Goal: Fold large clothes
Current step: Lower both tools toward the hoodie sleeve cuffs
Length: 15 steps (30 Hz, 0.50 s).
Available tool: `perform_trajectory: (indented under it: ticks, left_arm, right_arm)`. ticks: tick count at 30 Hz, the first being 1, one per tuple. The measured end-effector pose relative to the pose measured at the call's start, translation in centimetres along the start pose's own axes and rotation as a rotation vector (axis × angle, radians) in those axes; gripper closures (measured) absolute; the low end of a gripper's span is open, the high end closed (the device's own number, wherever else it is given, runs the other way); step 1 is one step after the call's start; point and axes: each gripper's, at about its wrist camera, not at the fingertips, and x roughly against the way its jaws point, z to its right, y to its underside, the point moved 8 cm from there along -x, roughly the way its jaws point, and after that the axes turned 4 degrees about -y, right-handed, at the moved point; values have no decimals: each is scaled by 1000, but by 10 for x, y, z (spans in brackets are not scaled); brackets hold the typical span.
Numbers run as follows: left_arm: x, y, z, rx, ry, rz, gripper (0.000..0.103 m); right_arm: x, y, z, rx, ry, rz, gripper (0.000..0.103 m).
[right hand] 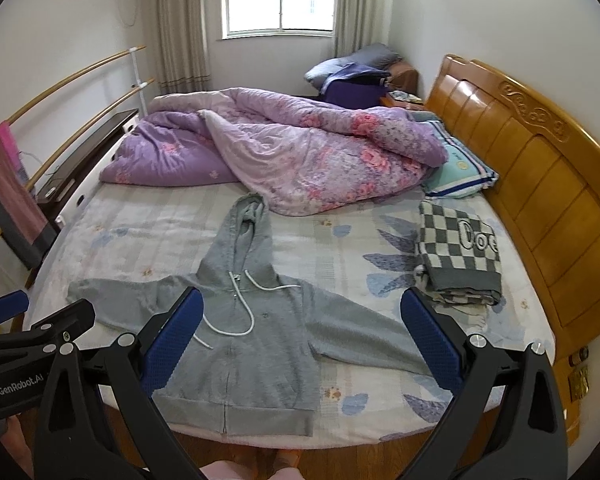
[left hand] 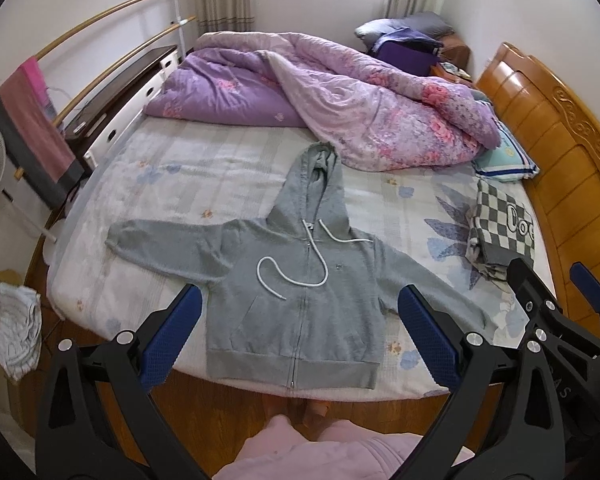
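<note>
A grey zip-up hoodie (left hand: 296, 292) lies flat and face up on the bed, sleeves spread to both sides, hood pointing away, white drawstrings loose on the chest. The right wrist view shows the same hoodie (right hand: 252, 344) lower left of centre. My left gripper (left hand: 300, 304) hangs open above the hoodie's body, its blue pads wide apart with nothing between them. My right gripper (right hand: 302, 312) is also open and empty, held above the hoodie's right sleeve. The right gripper (left hand: 560, 300) shows at the right edge of the left wrist view.
A crumpled purple floral quilt (left hand: 340, 96) fills the far side of the bed. A folded checkered garment (right hand: 460, 256) and a pillow (right hand: 460, 172) lie near the wooden headboard (right hand: 540, 184). A drying rack with a towel (left hand: 32, 128) stands left. Bare sheet (right hand: 360, 248) surrounds the hoodie.
</note>
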Motion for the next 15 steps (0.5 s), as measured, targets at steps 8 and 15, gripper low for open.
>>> perform_trajectory:
  ticks: [8,15]
  left_arm:
    - [1,5,-23,113,-79,-32,5]
    - [-2,12,-55,224,-128,-61,5]
  right_arm:
    - [-11,-7,-20,98,-133,-18,8]
    - [-28,-11,-52,174,-234,-48,8]
